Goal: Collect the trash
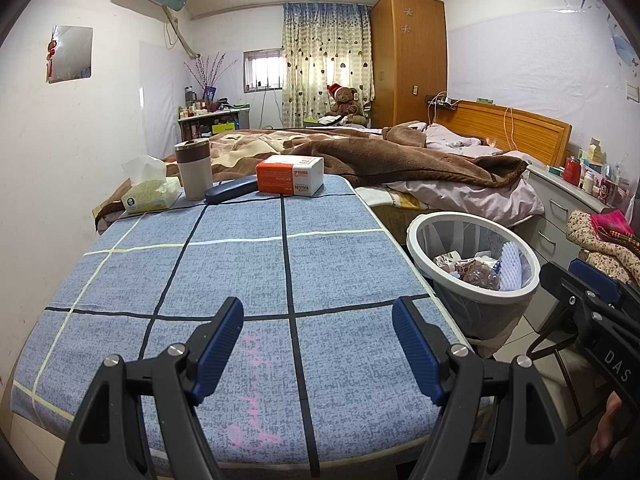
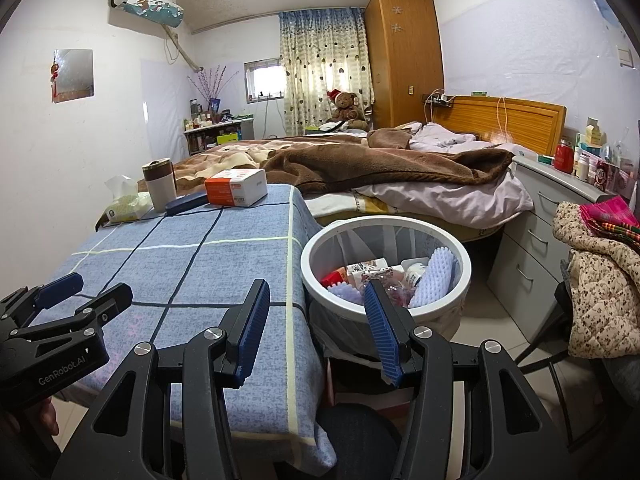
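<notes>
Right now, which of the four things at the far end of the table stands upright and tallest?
The brown-and-cream tumbler. It stands upright between the tissue pack and the dark blue case, which lies flat, as does the orange-and-white box.

Your pictures are evenly bright and sharp; soft daylight enters through the small barred window [image 1: 262,65] and curtain beside it, while fisheye bending and dark vignetting mark the corners.

Blue mottled cloth [image 1: 240,264] crossed by dark and pale yellow lines. Orange-and-white box [image 1: 290,175]. Brown-and-beige cup [image 1: 194,168]. Navy case [image 1: 231,193]. Yellow-green tissue pack [image 1: 150,196]. White bin [image 2: 384,268] lined grey, lilac foam [image 2: 434,276] inside. Brown blanket [image 1: 400,156]. Blue pads [image 1: 218,344] on black claws.
</notes>
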Action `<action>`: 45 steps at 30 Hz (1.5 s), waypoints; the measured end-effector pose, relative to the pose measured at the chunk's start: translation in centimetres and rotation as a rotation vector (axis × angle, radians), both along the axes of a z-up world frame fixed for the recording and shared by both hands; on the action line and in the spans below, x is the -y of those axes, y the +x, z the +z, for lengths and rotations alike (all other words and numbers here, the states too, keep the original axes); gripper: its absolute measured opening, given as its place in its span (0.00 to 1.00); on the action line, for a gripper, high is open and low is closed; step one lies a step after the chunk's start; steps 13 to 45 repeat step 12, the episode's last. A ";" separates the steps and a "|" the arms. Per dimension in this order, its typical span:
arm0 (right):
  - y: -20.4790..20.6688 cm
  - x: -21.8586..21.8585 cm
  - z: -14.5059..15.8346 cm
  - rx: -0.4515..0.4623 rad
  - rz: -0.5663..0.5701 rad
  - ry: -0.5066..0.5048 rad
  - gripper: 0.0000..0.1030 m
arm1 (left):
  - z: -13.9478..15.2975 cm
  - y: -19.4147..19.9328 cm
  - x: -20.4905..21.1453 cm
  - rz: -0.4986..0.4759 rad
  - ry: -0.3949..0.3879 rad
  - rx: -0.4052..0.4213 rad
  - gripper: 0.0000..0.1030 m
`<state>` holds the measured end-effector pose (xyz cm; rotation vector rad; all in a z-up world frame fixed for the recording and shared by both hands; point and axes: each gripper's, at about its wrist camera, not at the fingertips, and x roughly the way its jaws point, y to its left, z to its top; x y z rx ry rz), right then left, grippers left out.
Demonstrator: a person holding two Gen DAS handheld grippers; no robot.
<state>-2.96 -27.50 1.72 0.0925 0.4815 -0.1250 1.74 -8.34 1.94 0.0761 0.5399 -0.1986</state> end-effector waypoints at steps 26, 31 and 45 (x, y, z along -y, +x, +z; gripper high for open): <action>0.0 -0.1 0.0 -0.001 -0.001 0.000 0.49 | 0.0 0.1 0.1 0.002 0.001 -0.001 0.76; 0.0 -0.1 0.0 -0.001 -0.001 0.000 0.49 | 0.0 0.1 0.1 0.002 0.001 -0.001 0.76; 0.0 -0.1 0.0 -0.001 -0.001 0.000 0.49 | 0.0 0.1 0.1 0.002 0.001 -0.001 0.76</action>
